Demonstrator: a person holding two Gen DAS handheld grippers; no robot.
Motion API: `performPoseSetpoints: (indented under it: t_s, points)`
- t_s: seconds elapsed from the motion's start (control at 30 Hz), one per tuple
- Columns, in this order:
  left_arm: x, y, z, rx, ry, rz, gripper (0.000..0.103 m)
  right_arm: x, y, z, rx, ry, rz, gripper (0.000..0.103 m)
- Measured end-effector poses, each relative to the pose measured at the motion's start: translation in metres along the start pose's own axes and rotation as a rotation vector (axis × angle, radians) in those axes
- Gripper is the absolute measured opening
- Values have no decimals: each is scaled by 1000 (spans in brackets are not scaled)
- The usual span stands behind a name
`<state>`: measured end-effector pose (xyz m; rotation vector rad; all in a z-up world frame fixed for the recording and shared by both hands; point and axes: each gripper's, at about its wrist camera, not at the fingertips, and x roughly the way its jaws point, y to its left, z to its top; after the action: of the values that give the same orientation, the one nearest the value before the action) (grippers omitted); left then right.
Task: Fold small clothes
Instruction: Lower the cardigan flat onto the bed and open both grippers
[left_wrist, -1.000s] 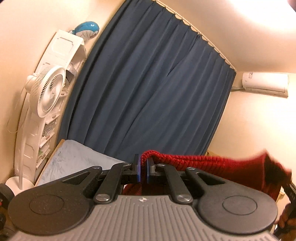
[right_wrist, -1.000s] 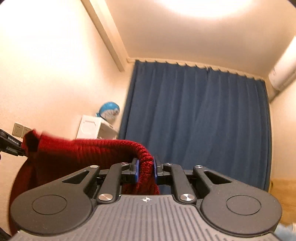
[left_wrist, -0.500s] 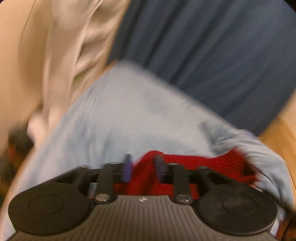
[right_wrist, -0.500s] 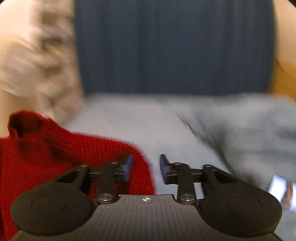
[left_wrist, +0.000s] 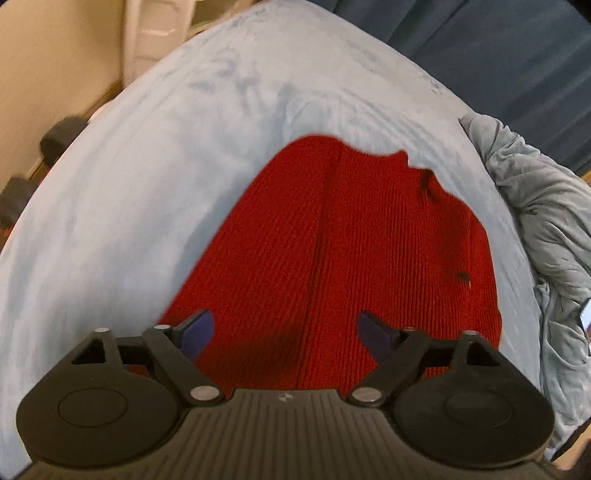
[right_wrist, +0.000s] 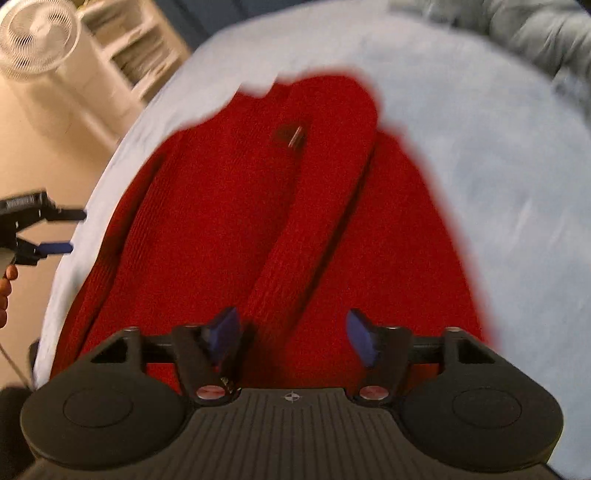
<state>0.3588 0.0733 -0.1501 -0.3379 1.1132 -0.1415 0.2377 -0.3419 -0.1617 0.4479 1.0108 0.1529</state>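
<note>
since the red knit sweater (left_wrist: 369, 240) lies limp, soft and light on the bed (left_wrist: 147, 166), both grippers' jaws, just opened and empty, should pinch its near hem corners.

A red rib-knit sweater (left_wrist: 354, 243) lies on a pale blue bedcover (left_wrist: 155, 177). Right of the sweater, a grey-blue crumpled blanket (left_wrist: 546, 221). Beyond it, a navy curtain (left_wrist: 498, 48). Left, a white fan (right_wrist: 37, 35).
</note>
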Motion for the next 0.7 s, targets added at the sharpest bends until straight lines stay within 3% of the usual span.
performPoseSetpoints:
  t_s: [0.03, 0.1, 0.13, 0.23, 0.33, 0.43, 0.47, 0.5, 0.53, 0.57, 0.63, 0.7]
  points:
    - [-8, 4, -12, -13, 1, -2, 95, 5, 14, -12, -6, 23, 7, 67]
    - [-26, 10, -33, -32, 5, -5, 95, 16, 32, -22, -76, 43, -4, 13]
    - [-35, 13, -40, -32, 4, 1, 95, 18, 38, -24, -122, 39, -24, 7]
    - [-62, 12, -54, 0, -41, 42, 95, -7, 47, 6, -249, -34, -103, 7]
    - [-83, 6, -59, 21, -82, 75, 95, -45, 31, 71, -369, -201, -315, 7]
    - [-88, -5, -55, 19, -79, 80, 95, -76, -17, 160, -290, -373, -676, 9]
    - [-89, -8, -54, 21, -82, 84, 95, -85, -33, 180, -230, -425, -784, 15]
    - [-90, -11, -53, 26, -88, 92, 95, -97, -48, 194, -158, -475, -885, 24]
    - [-89, -14, -52, 33, -91, 99, 95, -109, -59, 200, -96, -504, -930, 52]
    - [-90, -17, -53, 42, -91, 108, 96, -114, -65, 197, -65, -511, -905, 67]
    - [-85, -19, -52, 51, -85, 122, 103, -124, -64, 172, -40, -539, -763, 69]
    - [-79, -18, -55, 55, -74, 139, 103, -116, -52, 133, -59, -493, -628, 72]
